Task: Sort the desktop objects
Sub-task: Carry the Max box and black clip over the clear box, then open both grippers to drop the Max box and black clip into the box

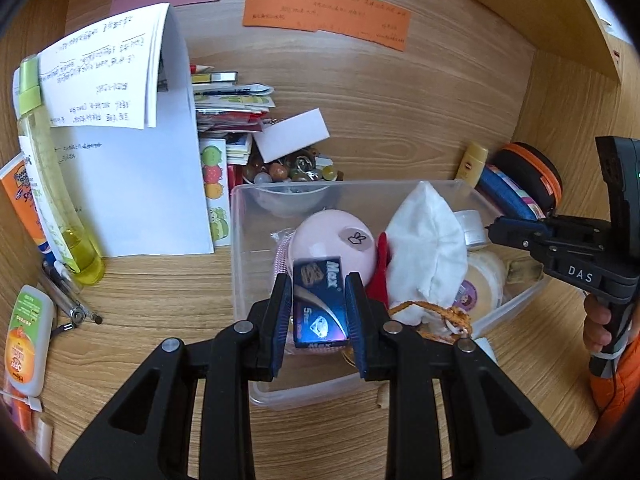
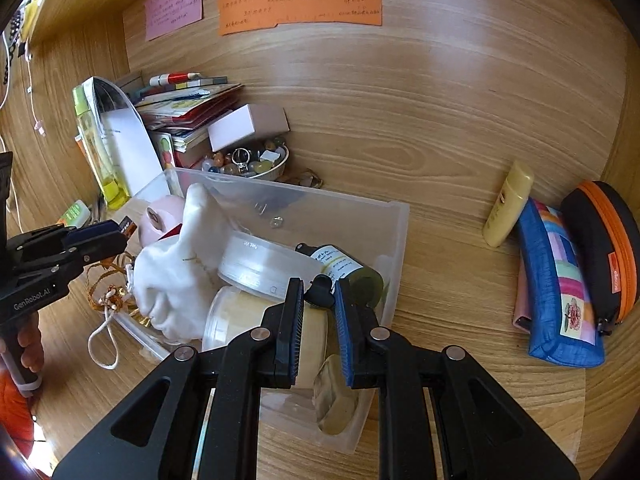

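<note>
Left tongs nearest the lens, pads clamped on both sides of a small dark blue box marked "Max", held over the near left part of a clear bin. Bin sits on the wooden bench. Inside it: pink round case just beyond the box, white cloth pouch to its right with an orange cord at its near end, pale round jars at the right side. Right tongs set narrow, closed around the black cap of a dark green bottle lying tilted in the bin's right half, above a cream jar and beside a flat clear tub. In the left view the right tongs reach in from the right over the bin's far right corner. Left of the bin: white paper sheets, a tall yellow-green bottle leaning, pens, an orange-label tube. Behind the bin: a bowl of beads, a white card above it, a stack of booklets. Right of the bin, well apart: a cream tube, a blue patchwork pouch, a black case with orange zip, side by side and touching. Pink, green and orange notes on the far wall.
</note>
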Tool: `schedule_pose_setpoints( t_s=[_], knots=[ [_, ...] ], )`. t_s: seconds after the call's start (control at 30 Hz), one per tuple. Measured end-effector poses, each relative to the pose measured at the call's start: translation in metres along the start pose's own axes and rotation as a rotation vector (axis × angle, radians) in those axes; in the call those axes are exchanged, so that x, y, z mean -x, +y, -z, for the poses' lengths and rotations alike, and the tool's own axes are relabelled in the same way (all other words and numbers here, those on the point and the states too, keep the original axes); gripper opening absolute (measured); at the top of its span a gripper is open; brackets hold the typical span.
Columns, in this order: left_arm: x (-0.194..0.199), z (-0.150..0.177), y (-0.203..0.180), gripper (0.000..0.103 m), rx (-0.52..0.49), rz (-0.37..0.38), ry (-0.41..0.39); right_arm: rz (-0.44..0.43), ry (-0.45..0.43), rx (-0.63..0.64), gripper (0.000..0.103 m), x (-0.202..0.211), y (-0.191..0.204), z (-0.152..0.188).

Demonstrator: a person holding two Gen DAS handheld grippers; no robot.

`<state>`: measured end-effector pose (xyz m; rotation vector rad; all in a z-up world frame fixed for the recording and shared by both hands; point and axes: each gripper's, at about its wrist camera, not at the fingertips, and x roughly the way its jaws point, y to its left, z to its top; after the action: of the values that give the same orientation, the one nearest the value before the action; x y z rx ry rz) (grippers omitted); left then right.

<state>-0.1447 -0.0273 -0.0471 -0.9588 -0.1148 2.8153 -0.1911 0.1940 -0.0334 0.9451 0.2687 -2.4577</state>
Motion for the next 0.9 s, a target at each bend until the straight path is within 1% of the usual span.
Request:
schedule_pose_setpoints(
  t_s=[0.1, 0.37, 0.5, 0.6, 0.67, 0.73, 0.8, 0.87, 0.9],
  knots=[
    [0.001, 0.0, -0.004, 0.026, -0.014, -0.025, -0.007, 0.004, -0.008, 0.01, 0.014, 0.001, 0.002, 0.0],
    [0.004, 0.001, -0.005, 0.027, -0.026, -0.024, -0.014, 0.01, -0.005, 0.02, 0.014, 0.001, 0.004, 0.002],
    [0.008, 0.0, -0.005, 0.032, -0.027, -0.026, -0.028, 0.007, -0.01, 0.02, 0.018, 0.006, 0.006, 0.002],
    [0.011, 0.0, -0.007, 0.035, -0.033, -0.03, -0.039, 0.018, -0.027, 0.031, 0.024, 0.013, 0.01, 0.001],
    [0.015, 0.0, -0.008, 0.038, -0.04, -0.033, -0.051, 0.021, -0.04, 0.04, 0.032, 0.018, 0.013, 0.001],
    [0.02, 0.0, -0.01, 0.047, -0.046, -0.045, -0.067, 0.029, -0.057, 0.05, 0.037, 0.025, 0.017, 0.001],
    [0.025, 0.0, -0.011, 0.054, -0.052, -0.056, -0.083, 0.037, -0.071, 0.061, 0.042, 0.031, 0.02, 0.002],
    [0.031, 0.002, -0.013, 0.057, -0.063, -0.067, -0.102, 0.042, -0.08, 0.068, 0.048, 0.035, 0.024, 0.002],
    [0.034, 0.002, -0.014, 0.059, -0.066, -0.071, -0.108, 0.045, -0.085, 0.074, 0.05, 0.038, 0.026, 0.003]
  ],
)
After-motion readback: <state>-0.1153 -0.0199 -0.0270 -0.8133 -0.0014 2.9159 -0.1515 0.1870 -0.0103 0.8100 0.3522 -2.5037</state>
